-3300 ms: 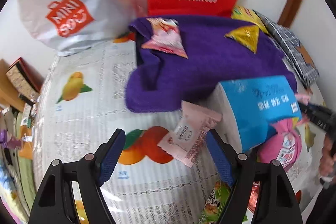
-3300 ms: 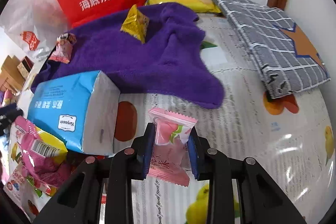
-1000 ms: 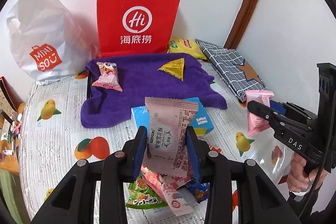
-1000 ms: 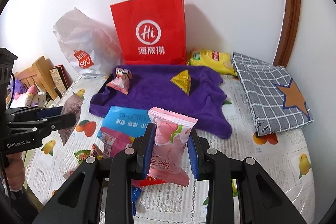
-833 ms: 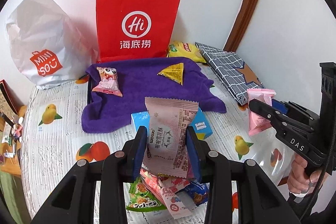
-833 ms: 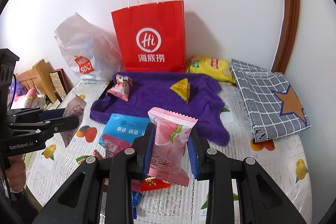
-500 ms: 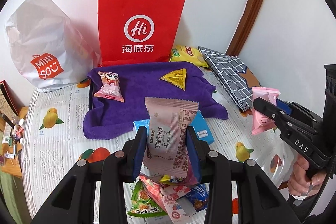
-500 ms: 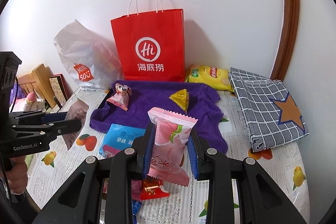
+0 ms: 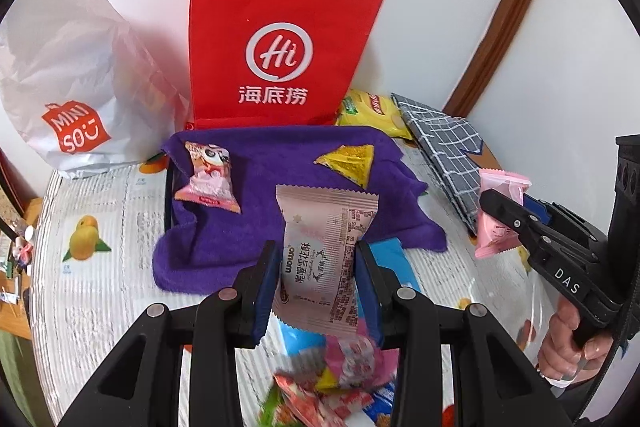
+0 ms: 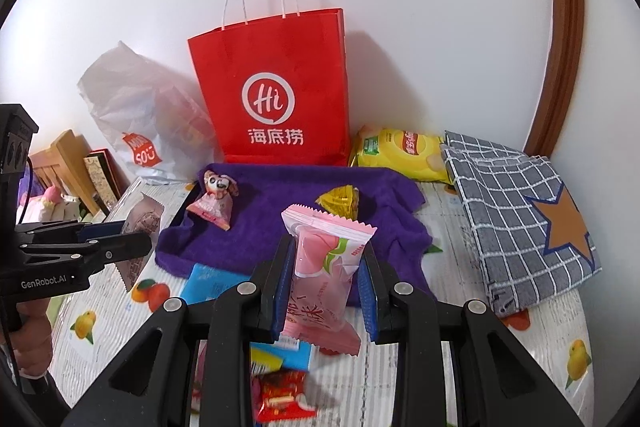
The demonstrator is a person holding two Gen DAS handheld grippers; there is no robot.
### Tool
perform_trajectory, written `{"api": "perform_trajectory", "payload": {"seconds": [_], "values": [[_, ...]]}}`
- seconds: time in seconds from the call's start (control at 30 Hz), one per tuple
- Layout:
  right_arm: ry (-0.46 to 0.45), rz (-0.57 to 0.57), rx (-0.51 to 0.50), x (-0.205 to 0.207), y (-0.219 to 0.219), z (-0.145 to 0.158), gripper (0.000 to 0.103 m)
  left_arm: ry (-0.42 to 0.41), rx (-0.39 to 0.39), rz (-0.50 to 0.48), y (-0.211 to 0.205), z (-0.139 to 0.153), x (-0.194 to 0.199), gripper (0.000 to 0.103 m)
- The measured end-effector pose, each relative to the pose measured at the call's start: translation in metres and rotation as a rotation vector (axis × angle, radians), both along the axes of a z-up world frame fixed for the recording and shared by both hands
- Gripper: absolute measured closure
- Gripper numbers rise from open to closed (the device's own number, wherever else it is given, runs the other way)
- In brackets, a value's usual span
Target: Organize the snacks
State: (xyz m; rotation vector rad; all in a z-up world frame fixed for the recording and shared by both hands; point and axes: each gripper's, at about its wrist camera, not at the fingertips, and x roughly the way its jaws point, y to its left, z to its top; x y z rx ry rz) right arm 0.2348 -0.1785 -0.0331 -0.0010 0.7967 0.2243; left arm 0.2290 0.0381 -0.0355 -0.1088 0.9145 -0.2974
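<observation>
Snacks are split between a loose heap at the near edge of the fruit-print tablecloth [image 9: 100, 291] and the spread purple towel [image 9: 280, 167] behind it, which seems to serve as the sorting area: it already carries two packets laid well apart, as if each were given its own spot. Behind the towel a red paper carrier bag with white handles [image 10: 276, 87] stands upright against the wall, a white plastic shopping bag [image 9: 68, 75] beside it; neither looks involved yet. On the towel lie a pink cartoon-print sweet packet [image 9: 210, 177] to the left and a yellow triangular foil packet [image 9: 352, 163] to the right. Each hand carries one item, probably so two can be placed in one trip. The left gripper [image 9: 318, 281] clamps a pale pink-brown crimped wafer sachet [image 9: 324, 251] by its sides, upright above the table. The right gripper [image 10: 326, 289] is closed on a pink peach-print pillow packet [image 10: 324, 275], likewise upright, both aimed toward the towel.
</observation>
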Motion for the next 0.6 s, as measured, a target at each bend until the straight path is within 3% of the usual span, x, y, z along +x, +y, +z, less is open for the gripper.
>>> {"api": "perform_trajectory", "payload": {"seconds": [0.3,0.6], "values": [[0.043,-0.021,-0.002,0.051,-0.001,-0.022,0.073,0.051,0.039,0.088,0.024,-0.02,0.047,0.067],[0.108,-0.008,0.006,0.092,0.004,-0.063,0.073,0.108,0.065,0.137,0.043,-0.046,0.081,0.067]]}}
